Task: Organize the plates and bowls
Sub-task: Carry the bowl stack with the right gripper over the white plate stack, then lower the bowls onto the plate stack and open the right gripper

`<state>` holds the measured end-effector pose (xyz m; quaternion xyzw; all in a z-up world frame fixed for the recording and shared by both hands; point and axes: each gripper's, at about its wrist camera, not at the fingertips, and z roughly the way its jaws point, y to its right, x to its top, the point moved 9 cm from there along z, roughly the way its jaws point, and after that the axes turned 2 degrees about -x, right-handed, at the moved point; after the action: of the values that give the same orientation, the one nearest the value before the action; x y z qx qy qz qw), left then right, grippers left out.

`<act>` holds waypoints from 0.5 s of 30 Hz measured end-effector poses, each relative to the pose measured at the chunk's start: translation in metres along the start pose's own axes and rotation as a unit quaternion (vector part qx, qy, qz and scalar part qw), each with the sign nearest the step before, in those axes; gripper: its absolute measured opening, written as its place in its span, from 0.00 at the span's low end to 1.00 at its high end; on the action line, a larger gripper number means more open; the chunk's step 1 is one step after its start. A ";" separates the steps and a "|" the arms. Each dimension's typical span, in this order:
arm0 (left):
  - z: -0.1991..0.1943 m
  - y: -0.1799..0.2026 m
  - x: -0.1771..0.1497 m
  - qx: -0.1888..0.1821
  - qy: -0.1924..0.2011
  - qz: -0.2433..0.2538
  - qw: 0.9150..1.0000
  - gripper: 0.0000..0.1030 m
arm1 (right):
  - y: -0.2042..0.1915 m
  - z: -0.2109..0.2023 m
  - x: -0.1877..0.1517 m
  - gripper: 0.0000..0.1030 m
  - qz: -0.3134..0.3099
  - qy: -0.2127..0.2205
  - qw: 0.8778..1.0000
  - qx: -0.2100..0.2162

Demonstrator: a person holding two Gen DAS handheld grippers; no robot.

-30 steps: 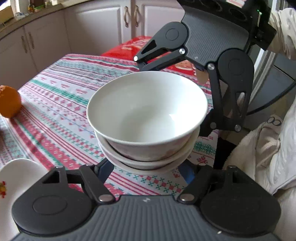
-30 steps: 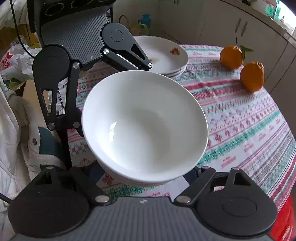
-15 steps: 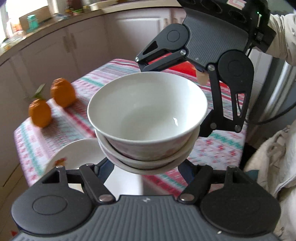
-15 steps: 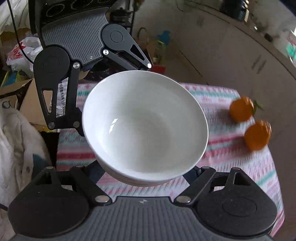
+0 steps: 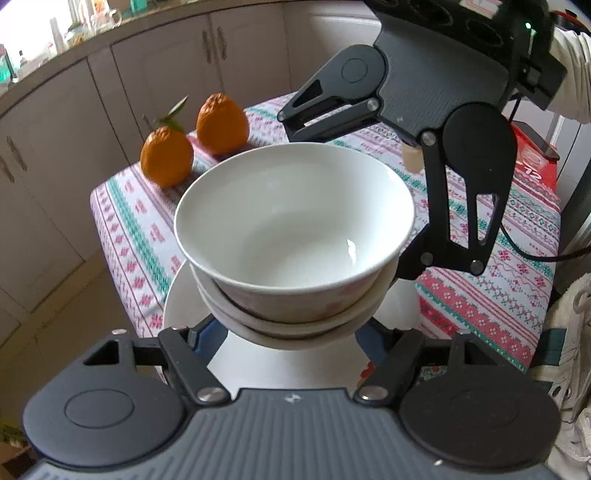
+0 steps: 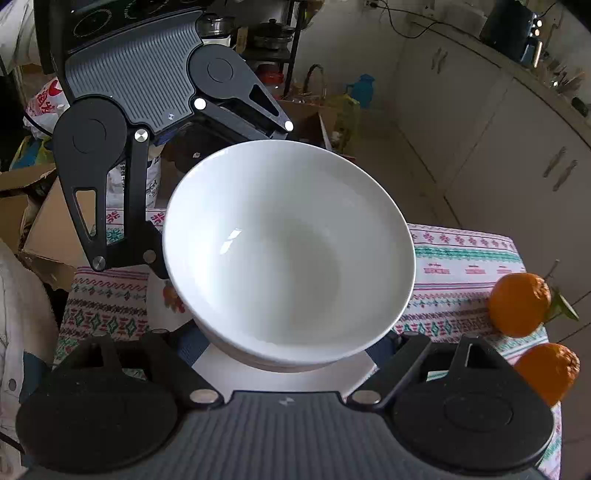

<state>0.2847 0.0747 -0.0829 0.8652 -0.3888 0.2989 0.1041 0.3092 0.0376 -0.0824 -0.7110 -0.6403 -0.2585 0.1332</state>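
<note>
Fingers [image 5: 207, 332] of both grippers clamp the stacked bowls [image 5: 291, 225] from opposite sides.

Oranges [image 5: 192, 136] crowd far table corner; plate [image 5: 184, 295] sits under held bowls [image 5: 291, 236]; striped cloth [image 5: 517, 266] beside right gripper [image 5: 369, 192] bare.

Left tongs [image 5: 291, 332] fingertips hidden under bowl stack [image 5: 291, 236]; right tongs [image 6: 291, 350] fingertips too, contact unclear. Plate [image 5: 177, 295] mostly covered by bowls. Lower orange [image 6: 546, 369] partly behind tongs body. Countertop clutter [image 5: 85, 22] too blurred to identify.
</note>
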 end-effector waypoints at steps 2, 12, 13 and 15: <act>0.001 -0.002 -0.001 -0.001 0.000 -0.001 1.000 0.73 | 0.001 0.003 0.001 0.87 0.001 -0.002 1.000 0.002; 0.009 -0.009 -0.008 -0.017 0.008 -0.015 1.000 0.73 | 0.006 0.012 -0.001 0.87 0.018 -0.015 1.000 0.015; 0.010 -0.009 -0.009 -0.018 0.007 -0.016 1.000 0.73 | 0.006 0.014 -0.002 0.87 0.019 -0.016 1.000 0.015; 0.011 -0.009 -0.010 -0.018 0.009 -0.018 1.000 0.73 | 0.007 0.016 -0.002 0.87 0.021 -0.017 1.000 0.016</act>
<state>0.2905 0.0828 -0.0970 0.8673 -0.3778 0.2977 0.1285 0.3191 0.0434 -0.0959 -0.7261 -0.6317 -0.2333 0.1392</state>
